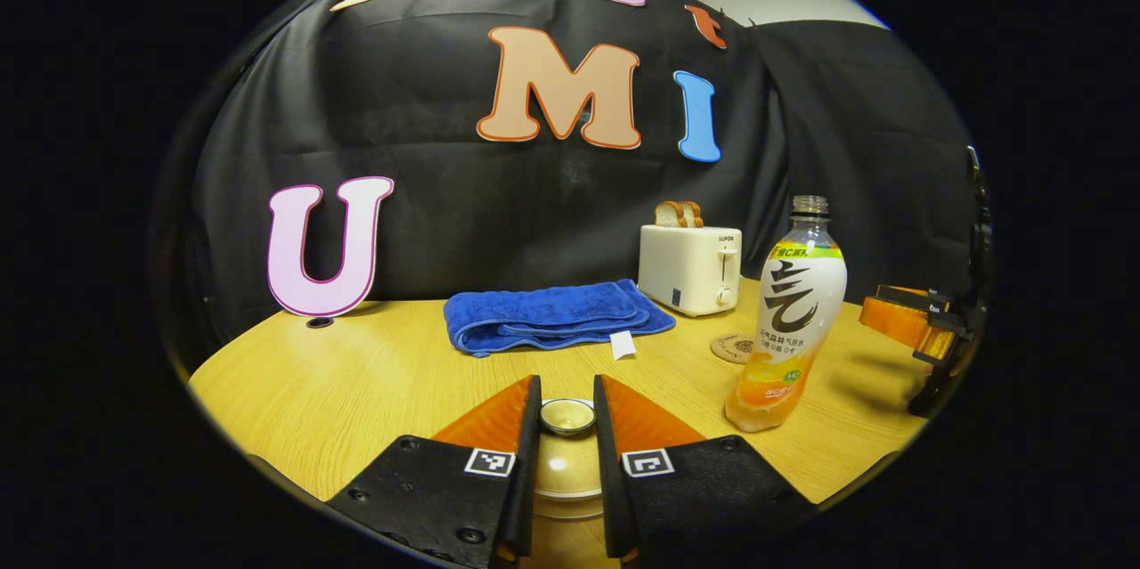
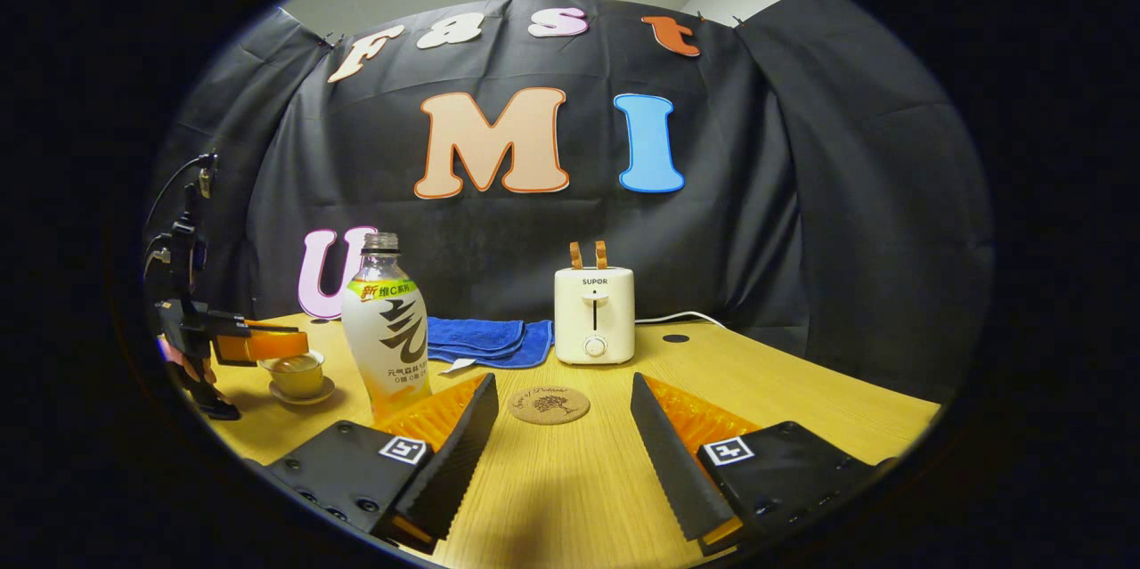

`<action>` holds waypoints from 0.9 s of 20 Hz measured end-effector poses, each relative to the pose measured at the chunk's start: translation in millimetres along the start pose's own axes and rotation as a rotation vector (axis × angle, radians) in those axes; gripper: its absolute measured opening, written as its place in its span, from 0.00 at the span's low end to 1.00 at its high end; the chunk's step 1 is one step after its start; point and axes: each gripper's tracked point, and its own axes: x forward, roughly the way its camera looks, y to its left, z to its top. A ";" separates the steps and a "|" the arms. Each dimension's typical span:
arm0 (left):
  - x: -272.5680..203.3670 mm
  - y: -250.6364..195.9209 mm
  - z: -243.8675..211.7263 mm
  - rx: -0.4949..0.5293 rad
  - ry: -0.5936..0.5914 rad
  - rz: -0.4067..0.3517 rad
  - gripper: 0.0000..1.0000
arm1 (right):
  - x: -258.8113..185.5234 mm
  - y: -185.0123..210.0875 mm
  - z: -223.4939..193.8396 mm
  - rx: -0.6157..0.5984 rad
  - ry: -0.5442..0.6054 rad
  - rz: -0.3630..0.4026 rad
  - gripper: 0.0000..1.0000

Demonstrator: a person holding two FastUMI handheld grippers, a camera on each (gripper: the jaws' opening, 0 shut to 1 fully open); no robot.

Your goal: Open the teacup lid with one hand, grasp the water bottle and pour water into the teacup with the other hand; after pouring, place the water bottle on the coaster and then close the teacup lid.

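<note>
Left gripper (image 1: pixel 567 426), bottom centre of the left gripper view: the two fingers stand narrowly apart on either side of the knob of the teacup lid (image 1: pixel 567 416). Contact with the knob cannot be confirmed, so whether it grips or merely brackets cannot be told. The lid appears seated on the teacup (image 1: pixel 566 498) below it, so the lid-opening step is judged to be at its start.

Right gripper (image 2: pixel 563 435), bottom centre of the right gripper view: jaws spread wide, holding nothing, low over the table (image 2: pixel 802 409).

Next out, the water bottle (image 2: pixel 386 329) stands upright at lower left of the right gripper view, uncapped, untouched. The coaster (image 2: pixel 549 404) lies bare at centre, just beyond the fingers. Pouring, placing the bottle and re-closing the lid are judged still to be done.

Farthest: blue towel (image 1: pixel 552 315) and toaster (image 2: pixel 594 315) with bread slices near the wall.

The right gripper view gives a side view of the teacup on its saucer (image 2: pixel 298 394) at far left, under the left gripper. The left gripper view shows the lid knob from above.
</note>
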 end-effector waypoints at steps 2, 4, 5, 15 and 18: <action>-2.2 -1.7 3.2 -0.001 -0.018 -0.005 0.28 | -0.2 0.2 0.2 0.000 0.000 0.001 0.95; -4.5 -2.1 5.2 0.003 -0.036 -0.006 0.27 | 0.0 1.2 0.1 0.000 0.000 0.005 0.96; -5.0 -2.8 6.3 0.008 -0.048 -0.006 0.27 | -0.6 1.4 0.4 0.001 0.000 0.008 0.92; -18.6 16.1 13.3 0.027 -0.111 0.091 0.27 | -2.4 38.0 -1.0 0.008 0.008 0.187 0.92; -29.6 34.1 13.4 0.025 -0.113 0.168 0.27 | -4.2 69.6 -3.6 0.014 0.019 0.337 0.95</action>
